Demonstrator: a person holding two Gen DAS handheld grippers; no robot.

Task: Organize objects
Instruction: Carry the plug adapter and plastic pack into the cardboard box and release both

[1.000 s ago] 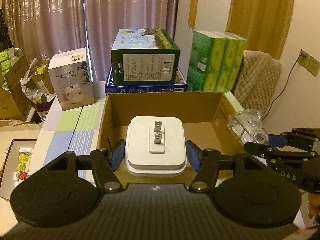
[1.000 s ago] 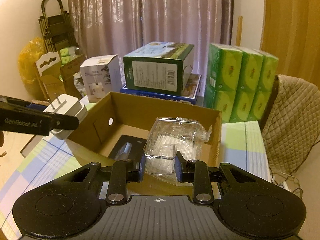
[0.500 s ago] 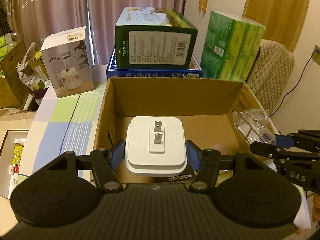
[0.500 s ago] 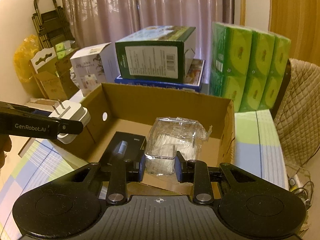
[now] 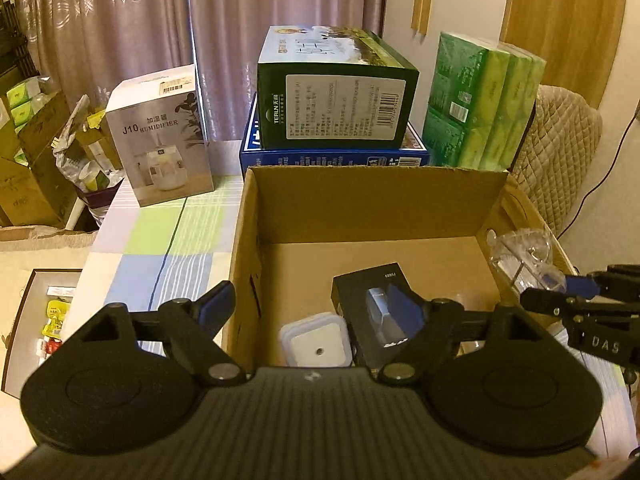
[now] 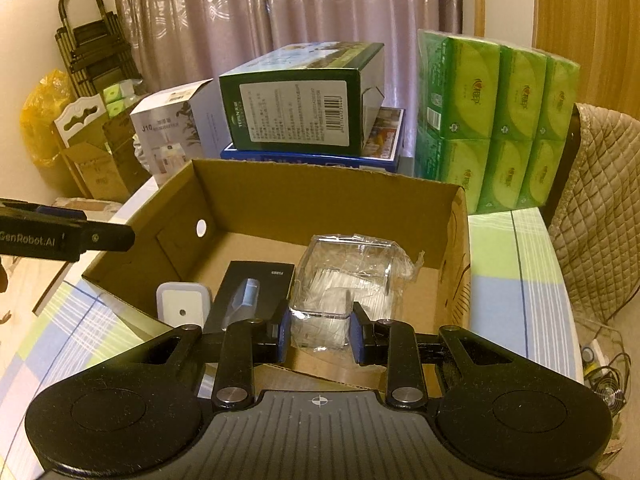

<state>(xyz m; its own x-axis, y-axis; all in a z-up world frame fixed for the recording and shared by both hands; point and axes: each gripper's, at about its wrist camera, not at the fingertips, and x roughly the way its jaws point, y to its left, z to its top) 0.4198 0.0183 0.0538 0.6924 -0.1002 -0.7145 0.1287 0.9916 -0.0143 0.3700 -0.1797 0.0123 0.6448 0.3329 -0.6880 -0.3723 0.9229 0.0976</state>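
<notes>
The right hand-held gripper (image 6: 318,334) holds the clear plastic pack (image 6: 344,288) above the cardboard box (image 6: 328,204); the pack looks light and crushable, best held by its flat sides. The left hand-held gripper (image 5: 310,312) is wide and empty.

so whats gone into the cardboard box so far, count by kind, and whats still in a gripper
White plug adapter in the cardboard box: 1
Black boxed item in the box: 1
Clear plastic pack gripped by the right gripper, over the box: 1
Left gripper open, holding: 0
Total: 3 things, 2 in the box
</notes>
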